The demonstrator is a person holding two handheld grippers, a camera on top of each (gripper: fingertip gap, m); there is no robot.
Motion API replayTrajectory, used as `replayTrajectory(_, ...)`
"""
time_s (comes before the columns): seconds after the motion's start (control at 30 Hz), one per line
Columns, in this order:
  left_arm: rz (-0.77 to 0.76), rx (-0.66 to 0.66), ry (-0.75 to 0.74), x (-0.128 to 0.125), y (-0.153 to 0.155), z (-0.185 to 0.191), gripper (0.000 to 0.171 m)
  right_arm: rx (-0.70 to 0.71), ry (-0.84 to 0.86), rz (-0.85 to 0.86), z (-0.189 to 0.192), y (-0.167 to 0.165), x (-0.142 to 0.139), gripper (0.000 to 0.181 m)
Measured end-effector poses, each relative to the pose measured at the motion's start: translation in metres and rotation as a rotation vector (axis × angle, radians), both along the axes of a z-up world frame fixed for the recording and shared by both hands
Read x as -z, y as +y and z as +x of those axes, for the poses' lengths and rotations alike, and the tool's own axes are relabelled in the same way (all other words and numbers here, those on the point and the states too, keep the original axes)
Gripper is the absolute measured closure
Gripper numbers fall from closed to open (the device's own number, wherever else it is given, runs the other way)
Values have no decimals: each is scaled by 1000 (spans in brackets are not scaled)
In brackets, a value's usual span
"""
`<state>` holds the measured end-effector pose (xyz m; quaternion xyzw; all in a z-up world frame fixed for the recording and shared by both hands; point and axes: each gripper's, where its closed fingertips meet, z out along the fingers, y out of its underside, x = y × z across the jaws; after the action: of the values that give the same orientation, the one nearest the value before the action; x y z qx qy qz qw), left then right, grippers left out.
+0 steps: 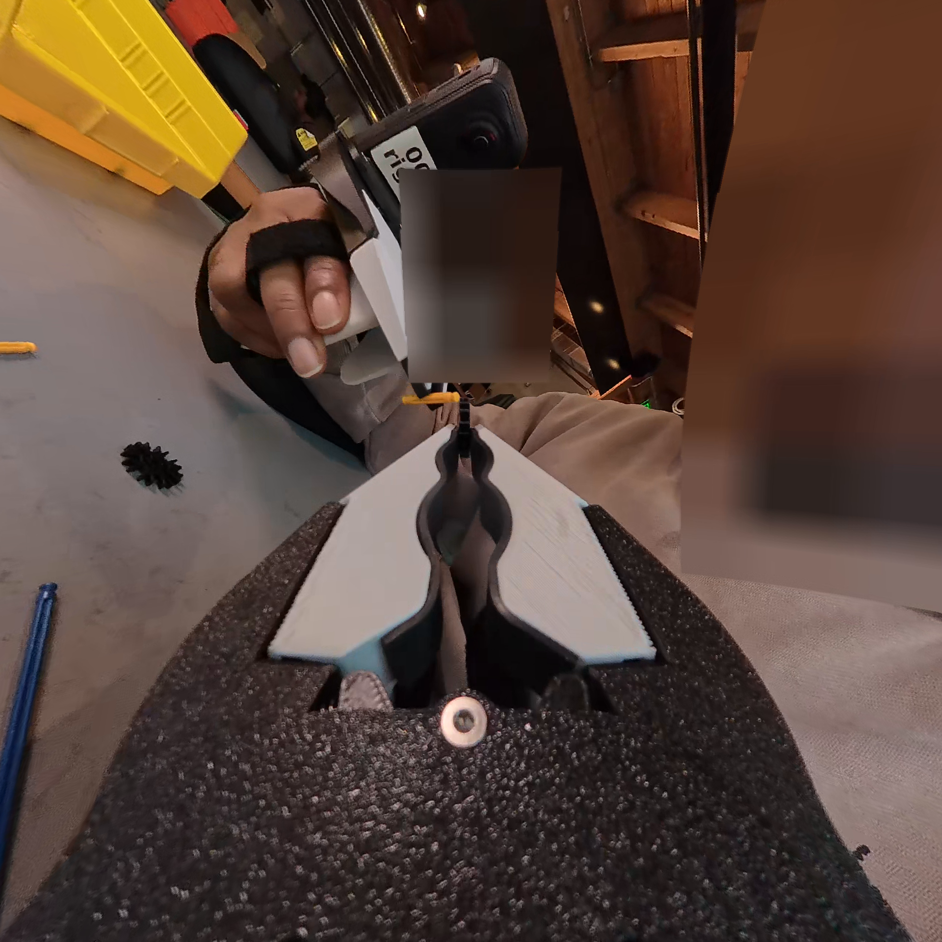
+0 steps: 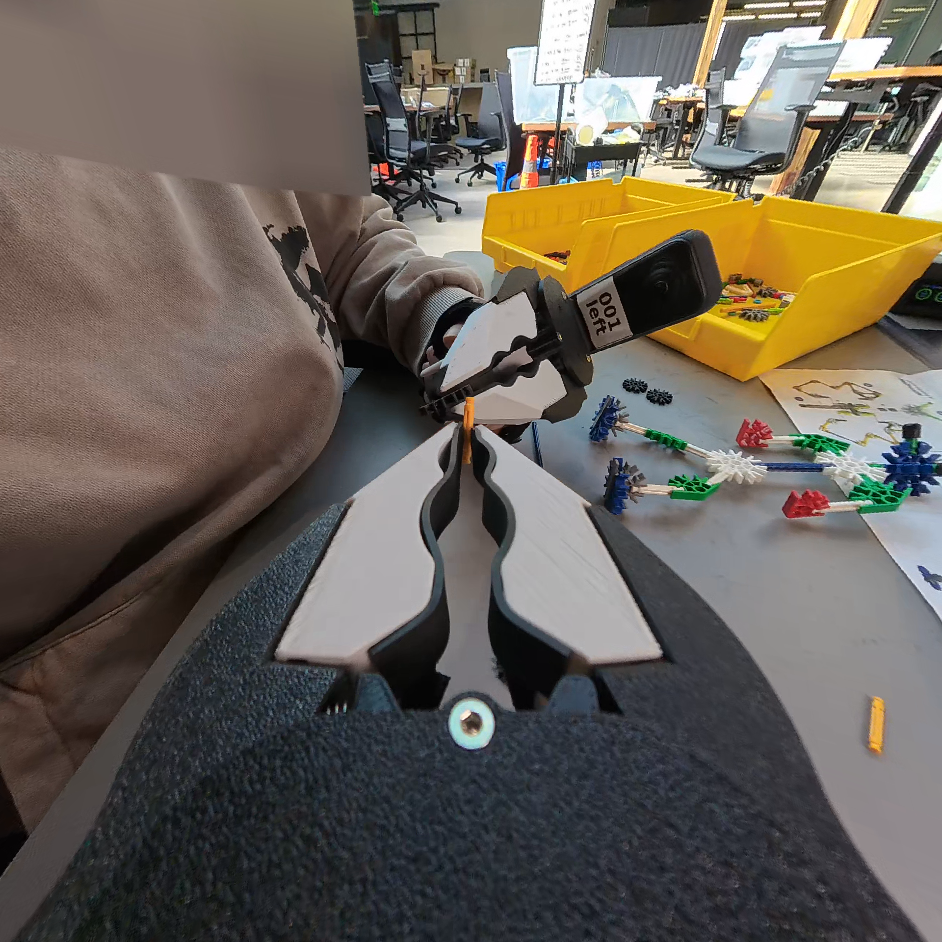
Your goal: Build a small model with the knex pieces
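On a grey workshop table (image 2: 713, 586) near yellow bins (image 2: 764, 285), a black connector (image 1: 465, 439) is pinched in the left gripper (image 1: 464, 433) and an orange rod (image 2: 468, 430) in the right gripper (image 2: 466, 433), tips almost touching; squareness should be kept.

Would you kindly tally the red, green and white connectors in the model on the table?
Red connectors: 2
Green connectors: 4
White connectors: 2
Total: 8
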<state>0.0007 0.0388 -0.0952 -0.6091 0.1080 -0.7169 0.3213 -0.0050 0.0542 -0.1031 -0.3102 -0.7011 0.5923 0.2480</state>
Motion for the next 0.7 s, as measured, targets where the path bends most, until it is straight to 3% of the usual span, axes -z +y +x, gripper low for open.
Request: replayTrajectory(0.7, -25, 78, -23, 2, -9, 8, 170, -64, 3, 20, 8, -13, 1, 180)
